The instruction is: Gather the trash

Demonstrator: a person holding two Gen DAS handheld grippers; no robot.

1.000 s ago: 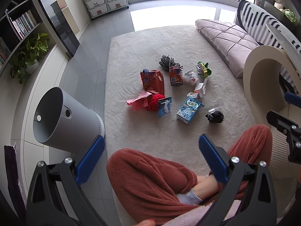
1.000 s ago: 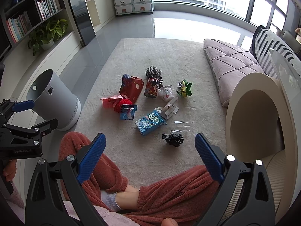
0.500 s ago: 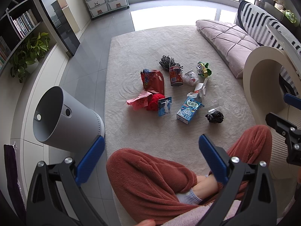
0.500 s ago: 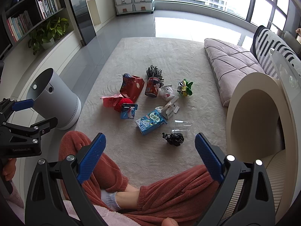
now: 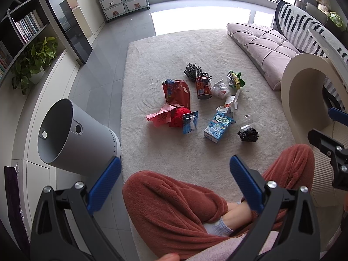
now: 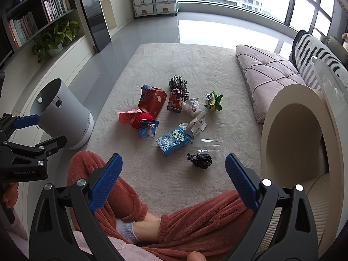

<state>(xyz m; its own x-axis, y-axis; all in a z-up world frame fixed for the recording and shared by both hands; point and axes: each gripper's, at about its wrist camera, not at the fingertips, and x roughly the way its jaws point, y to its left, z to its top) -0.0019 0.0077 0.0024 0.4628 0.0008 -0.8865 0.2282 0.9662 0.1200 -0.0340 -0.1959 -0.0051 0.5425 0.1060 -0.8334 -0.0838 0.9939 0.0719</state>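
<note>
1. Left gripper (image 5: 175, 179) and right gripper (image 6: 174, 179): jaws spread wide, holding nothing, poised above lap for a reach.
2. Trash pile (image 6: 174, 117) lies on rug (image 6: 195, 69), right of grey bin (image 6: 62, 114), well apart from both grippers; bin close for dropping.

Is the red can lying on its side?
No, the red can stands upright on the rug beside the red bag.

Almost nothing differs — the right gripper (image 5: 326, 134), seen at the edge of the left wrist view, sits a touch higher than a second ago, and the left gripper (image 6: 39, 128) edges slightly up and right in the right wrist view.
</note>
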